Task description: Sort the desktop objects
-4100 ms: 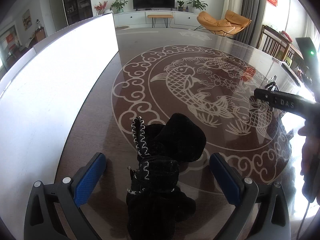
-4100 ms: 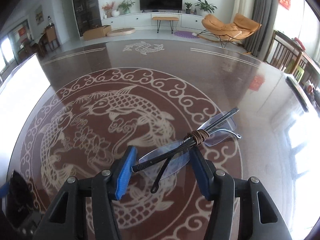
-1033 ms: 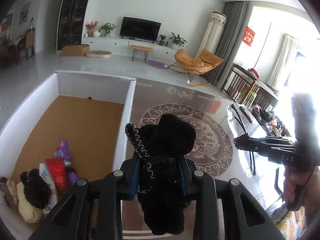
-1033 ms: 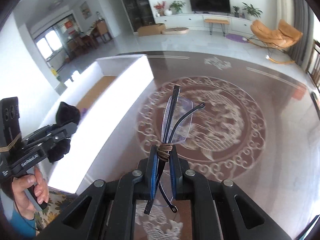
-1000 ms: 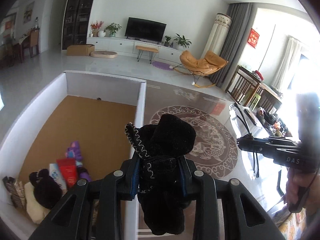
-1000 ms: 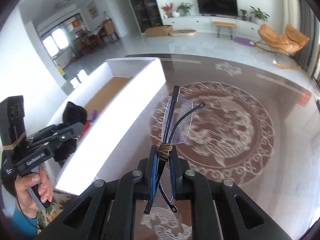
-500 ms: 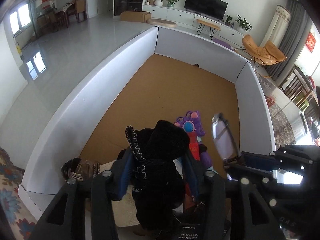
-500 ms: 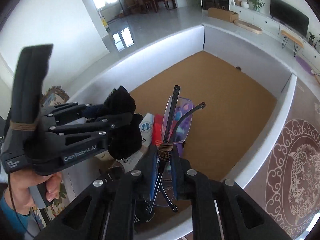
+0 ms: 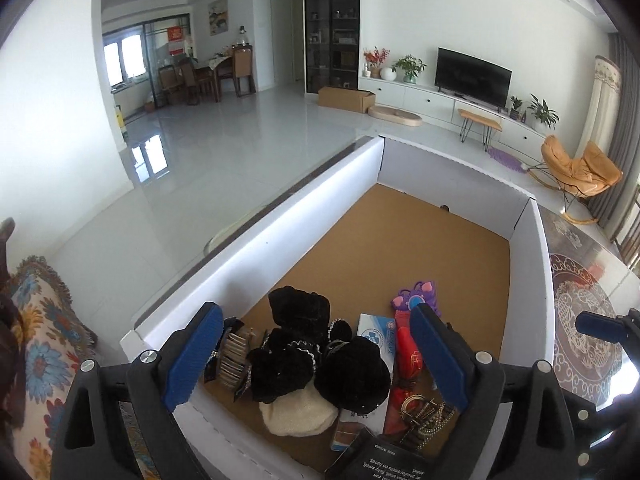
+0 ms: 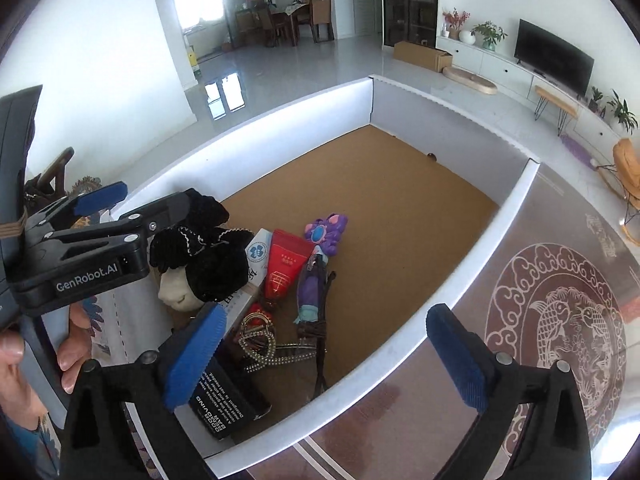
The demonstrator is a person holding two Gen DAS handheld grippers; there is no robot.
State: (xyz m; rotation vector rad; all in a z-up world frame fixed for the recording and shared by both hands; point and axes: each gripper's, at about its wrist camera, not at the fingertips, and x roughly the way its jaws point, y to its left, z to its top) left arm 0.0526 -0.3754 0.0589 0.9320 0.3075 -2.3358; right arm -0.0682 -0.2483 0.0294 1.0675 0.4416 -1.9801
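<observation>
My left gripper (image 9: 316, 354) gapes wide, holding nothing; the black glove (image 9: 298, 340) lies below it in the box (image 9: 532, 264), atop a cream pouch (image 9: 298, 414). My right gripper (image 10: 320, 360) is spread wide too, empty. At its 11 o'clock sit a red tube (image 10: 286, 266) and purple toy (image 10: 320, 248); the glasses I cannot make out.

The left gripper (image 9: 316, 356) and the right gripper (image 10: 324, 356) both hang with fingers (image 10: 454, 356) spread wide, holding nothing.
</observation>
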